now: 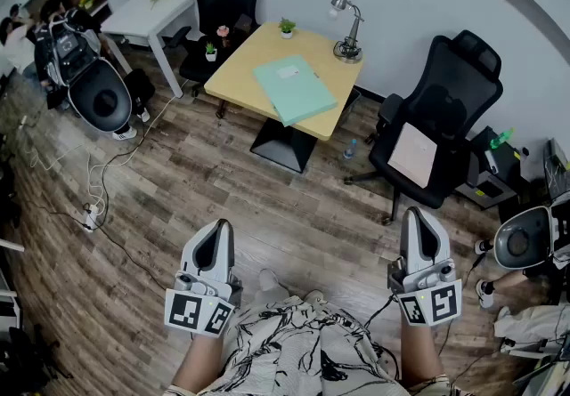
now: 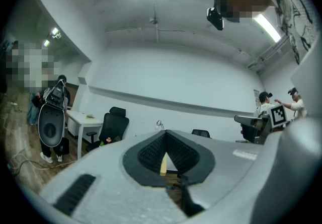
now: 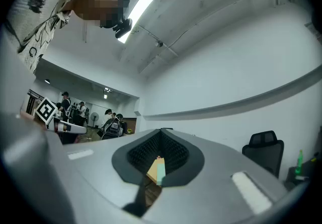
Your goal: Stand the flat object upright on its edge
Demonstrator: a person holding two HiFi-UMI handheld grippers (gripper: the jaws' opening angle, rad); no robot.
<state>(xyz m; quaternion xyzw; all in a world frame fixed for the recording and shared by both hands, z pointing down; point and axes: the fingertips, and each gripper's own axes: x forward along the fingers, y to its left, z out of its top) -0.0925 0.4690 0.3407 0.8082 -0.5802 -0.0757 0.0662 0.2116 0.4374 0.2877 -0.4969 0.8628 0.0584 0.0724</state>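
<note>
I hold my left gripper (image 1: 217,230) and right gripper (image 1: 417,216) low over the wooden floor (image 1: 205,176), each with its jaws closed together on nothing, while the green folder (image 1: 294,88) lies flat on the yellow table (image 1: 249,52) well ahead of both, untouched.

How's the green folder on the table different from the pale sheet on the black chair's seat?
The green folder is mint green; the pale sheet is pinkish white. The folder lies on the wooden table, the sheet on the seat of the black chair to the table's right. The folder bears a small white label; the sheet looks plain. Both lie flat.
</note>
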